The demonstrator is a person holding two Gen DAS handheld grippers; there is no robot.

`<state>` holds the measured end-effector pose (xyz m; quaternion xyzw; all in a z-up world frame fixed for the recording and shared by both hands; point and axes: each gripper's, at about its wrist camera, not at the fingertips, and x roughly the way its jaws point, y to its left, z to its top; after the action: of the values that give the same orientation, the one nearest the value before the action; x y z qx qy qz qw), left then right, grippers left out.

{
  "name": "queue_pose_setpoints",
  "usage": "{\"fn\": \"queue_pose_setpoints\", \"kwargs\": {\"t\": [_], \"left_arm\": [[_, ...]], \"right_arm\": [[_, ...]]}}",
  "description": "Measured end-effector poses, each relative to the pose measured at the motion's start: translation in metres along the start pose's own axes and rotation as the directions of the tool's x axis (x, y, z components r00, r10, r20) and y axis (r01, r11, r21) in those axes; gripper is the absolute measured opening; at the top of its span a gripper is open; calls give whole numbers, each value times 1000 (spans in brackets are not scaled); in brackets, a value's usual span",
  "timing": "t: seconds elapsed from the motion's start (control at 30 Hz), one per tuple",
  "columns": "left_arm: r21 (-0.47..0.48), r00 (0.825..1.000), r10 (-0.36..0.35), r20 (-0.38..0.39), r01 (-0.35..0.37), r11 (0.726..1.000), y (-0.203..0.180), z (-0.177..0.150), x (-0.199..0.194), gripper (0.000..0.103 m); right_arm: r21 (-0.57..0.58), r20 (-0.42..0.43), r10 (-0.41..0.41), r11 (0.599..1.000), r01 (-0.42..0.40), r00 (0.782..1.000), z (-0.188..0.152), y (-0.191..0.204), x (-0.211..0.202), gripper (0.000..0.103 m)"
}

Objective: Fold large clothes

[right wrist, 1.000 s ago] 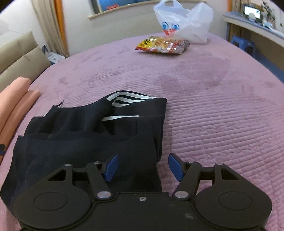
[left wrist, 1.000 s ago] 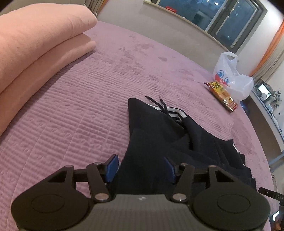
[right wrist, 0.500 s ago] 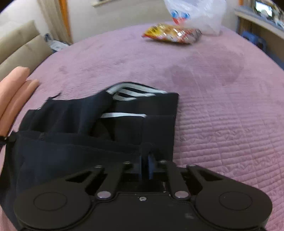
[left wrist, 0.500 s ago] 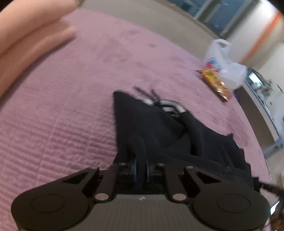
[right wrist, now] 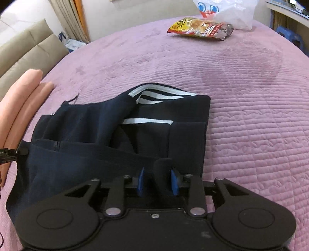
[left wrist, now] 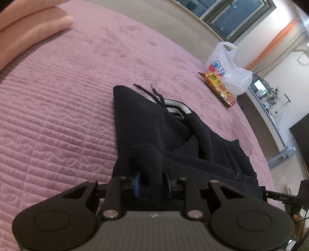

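Observation:
A dark navy garment (left wrist: 154,123) with white stripes and black drawstrings lies partly folded on the purple quilted bed (left wrist: 58,115). My left gripper (left wrist: 152,183) is shut on a bunched fold of its near edge. In the right wrist view the same garment (right wrist: 96,131) spreads ahead, white stripes at its far edge. My right gripper (right wrist: 158,181) is shut on a fold at the garment's near right corner. The blue pads of both grippers press the cloth from both sides.
A folded pink blanket (left wrist: 29,29) lies at the far left. A yellow snack bag (right wrist: 199,29) and a white plastic bag (right wrist: 226,11) sit at the bed's far side. A beige sofa (right wrist: 25,52) stands beyond the bed. A shelf runs along the right wall (left wrist: 270,115).
Both grippers went from open around the garment's near edge to shut on it. The pinched cloth now stands up a little between the pads. Both views have shifted slightly.

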<state>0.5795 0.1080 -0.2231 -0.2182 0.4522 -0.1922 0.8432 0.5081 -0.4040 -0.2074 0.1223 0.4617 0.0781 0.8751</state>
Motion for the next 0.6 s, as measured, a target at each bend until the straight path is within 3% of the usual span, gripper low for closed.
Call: {"fn": "queue_pose_setpoints", "kwargs": {"t": [0.03,0.07,0.1,0.27,0.4,0.53,0.6], "left_arm": [[2,1000,8,4,-8,1000,-1,0,1,18],[18,1000,15,15,-16,1000,-4,-1,0,10],[39,999,16,30,-17,999,-9,-2,-3,8],[67,990,-16,143,6,998,-32,1,-46,6],[116,963,-79,256,51,992,-57,31,-76,6],[174,928,-120,353,61,983,-71,81,-65,6],[167,922,-107,371,48,985,-66,107,-38,6]], "right_arm": [[-10,-4,-10,1000,10,1000,-1,2,1,35],[-27,1,-35,999,35,999,-2,5,0,17],[-52,12,-60,997,61,998,-5,10,-4,9],[-135,170,-154,975,178,973,-13,33,-53,6],[-113,296,-154,974,194,943,10,43,-98,6],[-110,410,-175,965,239,895,60,47,-103,6],[-105,437,-203,956,273,876,86,43,-85,6]]}}
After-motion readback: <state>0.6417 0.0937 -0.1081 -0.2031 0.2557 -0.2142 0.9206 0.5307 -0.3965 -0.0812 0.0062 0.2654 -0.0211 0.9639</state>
